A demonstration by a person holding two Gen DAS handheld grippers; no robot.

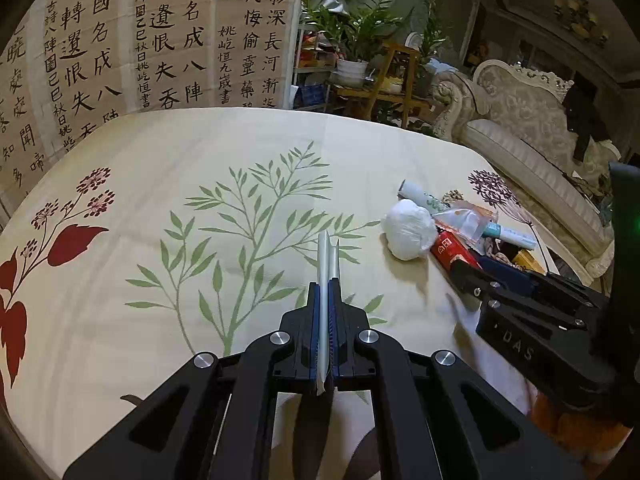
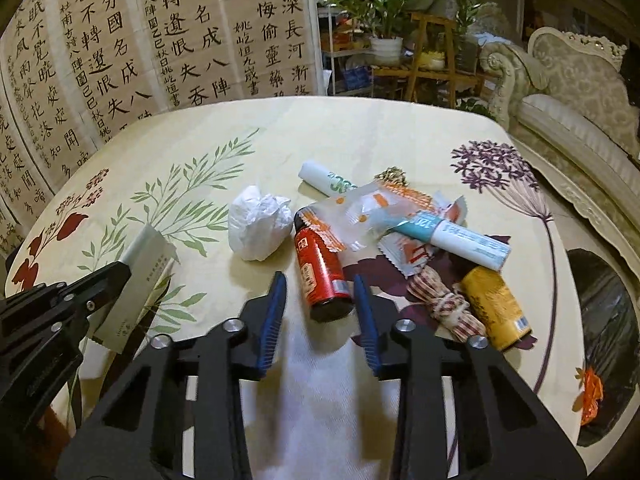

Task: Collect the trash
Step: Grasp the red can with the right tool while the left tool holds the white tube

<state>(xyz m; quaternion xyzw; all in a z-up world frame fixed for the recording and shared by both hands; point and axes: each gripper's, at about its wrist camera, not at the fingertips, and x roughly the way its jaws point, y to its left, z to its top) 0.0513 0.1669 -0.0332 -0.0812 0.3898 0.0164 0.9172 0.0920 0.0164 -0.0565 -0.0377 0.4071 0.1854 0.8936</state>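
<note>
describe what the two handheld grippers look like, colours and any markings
Both are matte black linkage frames with cut-out slots and round silver pivot bolts. The left gripper and right gripper each carry blue ribbed pads on their fingers. The right one's side shows faint raised "DAS" lettering and small screws.

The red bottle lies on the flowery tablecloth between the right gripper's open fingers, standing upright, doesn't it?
Not upright: the right wrist view shows the red bottle lying on its side on the tablecloth, between the right gripper's open fingers.
</note>
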